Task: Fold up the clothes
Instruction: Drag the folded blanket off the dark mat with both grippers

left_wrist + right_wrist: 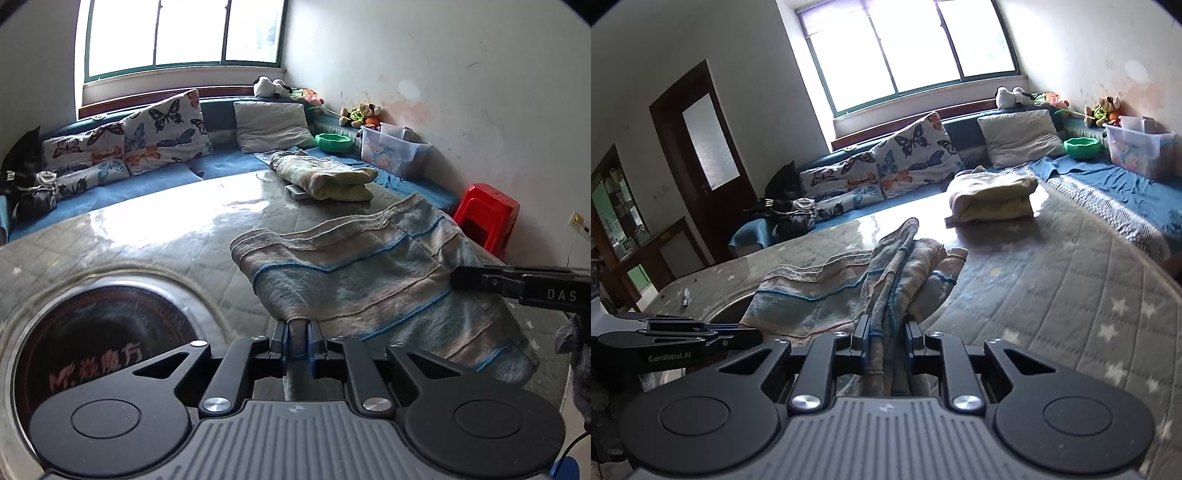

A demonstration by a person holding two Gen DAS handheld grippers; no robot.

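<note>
A striped blue and beige towel lies partly folded on the round glass-topped table. My left gripper is shut on its near edge. My right gripper is shut on a bunched edge of the same towel, which rises in a ridge ahead of it. The right gripper also shows in the left wrist view, at the towel's right side. The left gripper shows in the right wrist view, at the towel's left corner.
A folded yellowish cloth lies at the table's far side. A built-in cooktop sits in the table near left. Behind are a blue couch with butterfly cushions, a green bowl, a clear bin and a red stool.
</note>
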